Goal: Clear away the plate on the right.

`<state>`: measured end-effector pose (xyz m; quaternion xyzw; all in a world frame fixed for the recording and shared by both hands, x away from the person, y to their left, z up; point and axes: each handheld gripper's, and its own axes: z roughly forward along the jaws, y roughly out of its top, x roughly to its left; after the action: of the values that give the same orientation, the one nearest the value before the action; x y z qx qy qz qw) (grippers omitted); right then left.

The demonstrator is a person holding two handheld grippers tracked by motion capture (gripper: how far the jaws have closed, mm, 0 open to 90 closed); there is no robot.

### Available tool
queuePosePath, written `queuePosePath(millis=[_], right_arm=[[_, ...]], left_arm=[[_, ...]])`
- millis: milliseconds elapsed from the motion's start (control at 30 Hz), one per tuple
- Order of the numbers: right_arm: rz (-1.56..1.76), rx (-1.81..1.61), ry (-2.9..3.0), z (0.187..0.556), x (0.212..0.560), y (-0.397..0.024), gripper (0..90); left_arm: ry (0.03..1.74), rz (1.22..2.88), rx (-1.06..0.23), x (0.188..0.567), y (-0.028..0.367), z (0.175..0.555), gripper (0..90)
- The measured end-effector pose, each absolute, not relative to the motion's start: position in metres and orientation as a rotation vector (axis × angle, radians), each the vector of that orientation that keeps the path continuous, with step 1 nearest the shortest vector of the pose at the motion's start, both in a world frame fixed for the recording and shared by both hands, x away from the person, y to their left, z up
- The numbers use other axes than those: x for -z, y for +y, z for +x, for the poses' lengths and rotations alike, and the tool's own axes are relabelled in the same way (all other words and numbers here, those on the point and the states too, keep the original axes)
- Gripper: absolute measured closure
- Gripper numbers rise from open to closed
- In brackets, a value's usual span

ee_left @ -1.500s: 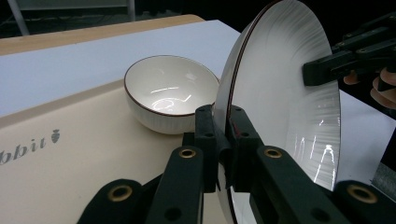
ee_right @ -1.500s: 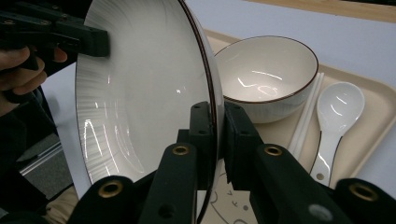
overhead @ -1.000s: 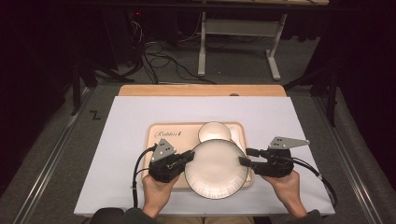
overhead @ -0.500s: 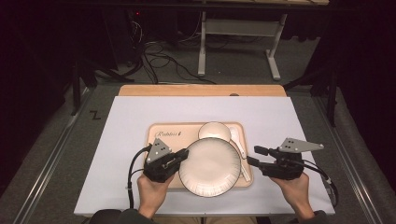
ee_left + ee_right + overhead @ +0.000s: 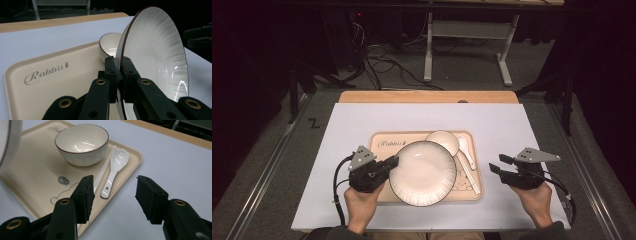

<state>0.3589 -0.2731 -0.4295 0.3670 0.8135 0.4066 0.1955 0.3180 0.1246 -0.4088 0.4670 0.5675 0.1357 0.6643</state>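
Observation:
A large white plate (image 5: pixel 422 172) with a dark rim hangs above the beige tray (image 5: pixel 382 140). My left gripper (image 5: pixel 390 162) is shut on the plate's left rim, and in the left gripper view its pads (image 5: pixel 111 72) pinch the plate (image 5: pixel 155 52) edge-on. My right gripper (image 5: pixel 498 164) stands open off the tray's right edge, nothing between its jaws (image 5: pixel 113 195). On the tray sit a white bowl (image 5: pixel 82 144), a white spoon (image 5: pixel 114 171) and white chopsticks (image 5: pixel 104 170).
A white mat (image 5: pixel 362 120) covers the table, with a wooden strip (image 5: pixel 427 96) at its far edge. Beyond lie a dark floor, cables (image 5: pixel 387 65) and a metal stand (image 5: pixel 464 45). Bare mat lies left and right of the tray.
My right gripper has let go of the plate's right rim and drawn away to the right. The left gripper has carried the plate slightly left and up over the tray.

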Motion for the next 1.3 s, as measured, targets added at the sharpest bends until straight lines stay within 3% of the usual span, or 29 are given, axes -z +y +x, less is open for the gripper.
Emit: queuePosePath(millis=[700,900,1300], right_arm=[[1.056,-0.977,2.272,0.383,0.448,-0.276,49.0],[1.049,-0.989,2.273,0.388,0.449,-0.274,48.9],[1.038,-0.979,2.266,0.380,0.450,-0.272,48.7]], left_arm=[[1.553,0.964,-0.373,0.447,0.177,0.341,85.3],[1.600,0.963,-0.421,0.460,0.182,0.351,85.1],[1.633,0.953,-0.386,0.480,0.179,0.380,85.0]])
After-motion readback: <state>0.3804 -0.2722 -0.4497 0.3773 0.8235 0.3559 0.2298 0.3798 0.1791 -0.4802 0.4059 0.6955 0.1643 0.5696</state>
